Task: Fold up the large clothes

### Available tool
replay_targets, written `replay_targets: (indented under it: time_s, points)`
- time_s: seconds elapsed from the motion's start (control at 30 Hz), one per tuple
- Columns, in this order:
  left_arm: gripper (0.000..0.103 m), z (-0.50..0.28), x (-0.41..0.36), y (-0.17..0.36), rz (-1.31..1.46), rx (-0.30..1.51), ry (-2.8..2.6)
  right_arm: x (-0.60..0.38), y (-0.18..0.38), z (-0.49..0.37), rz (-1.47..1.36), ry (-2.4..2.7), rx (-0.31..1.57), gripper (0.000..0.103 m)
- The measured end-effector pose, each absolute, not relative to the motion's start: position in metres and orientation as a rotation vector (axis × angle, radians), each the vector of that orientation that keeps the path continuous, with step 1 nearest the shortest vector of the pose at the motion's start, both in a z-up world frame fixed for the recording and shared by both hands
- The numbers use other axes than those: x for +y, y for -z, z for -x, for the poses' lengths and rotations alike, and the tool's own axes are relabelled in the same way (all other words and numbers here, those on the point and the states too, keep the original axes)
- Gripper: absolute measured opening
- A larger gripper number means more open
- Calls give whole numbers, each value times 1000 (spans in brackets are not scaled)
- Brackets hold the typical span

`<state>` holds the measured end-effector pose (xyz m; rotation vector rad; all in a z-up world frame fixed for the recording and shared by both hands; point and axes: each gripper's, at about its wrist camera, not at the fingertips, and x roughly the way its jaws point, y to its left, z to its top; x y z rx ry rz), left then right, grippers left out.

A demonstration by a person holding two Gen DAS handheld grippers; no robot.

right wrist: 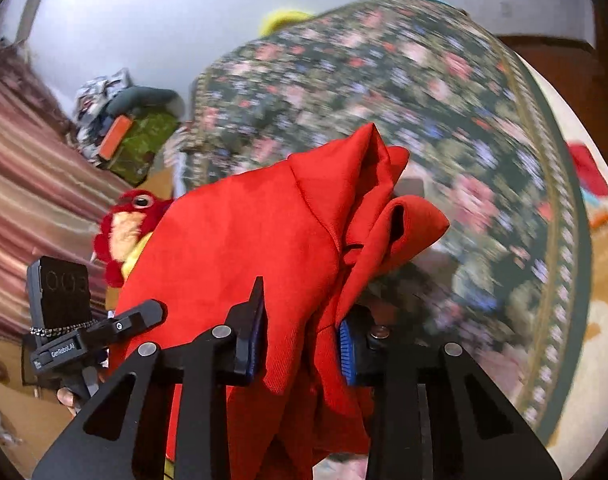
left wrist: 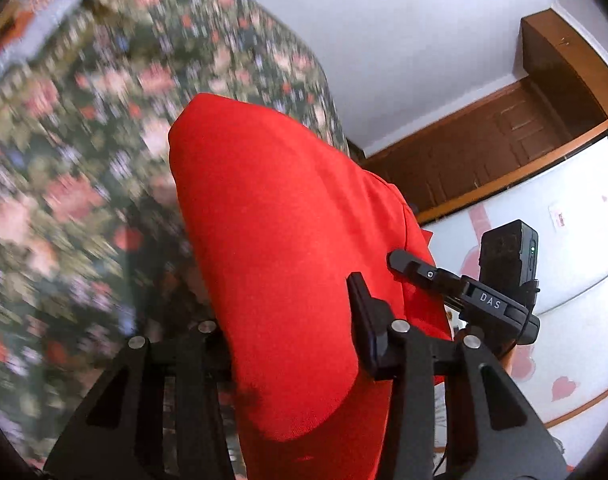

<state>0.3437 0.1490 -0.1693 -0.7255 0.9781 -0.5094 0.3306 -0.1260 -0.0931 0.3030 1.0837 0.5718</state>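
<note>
Red garment (left wrist: 280, 248): held aloft above the floral bed (left wrist: 72, 168), stretched between both tongs; long axis runs tong to tong, cloth directly ahead of each, neither hand nearer. Left tongs (left wrist: 288, 320): partly closed, cloth gripped between the fingers; far finger hidden by fabric. Right tongs (right wrist: 300, 340): partly closed on a bunched edge, blue pads (right wrist: 346, 354) pressing cloth; loose folds hang far right.

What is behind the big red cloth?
Behind the red cloth peeks a red stuffed toy and the flowery bedspread. The cloth hides the toy's lower half.
</note>
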Motion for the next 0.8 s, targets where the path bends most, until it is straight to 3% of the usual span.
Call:
replay_targets:
  time_s: [0.4,0.6,0.8]
  points:
    - [43,-395,267,147,650,916,333,-4,97,-395,-256,-701,993,27]
    - [43,-433,309,190,643,937,239,39,134,-428,-272,-688,986,27]
    - [46,-468,328,271,541,1141,83,73,201,-445,-109,-599,1099,27]
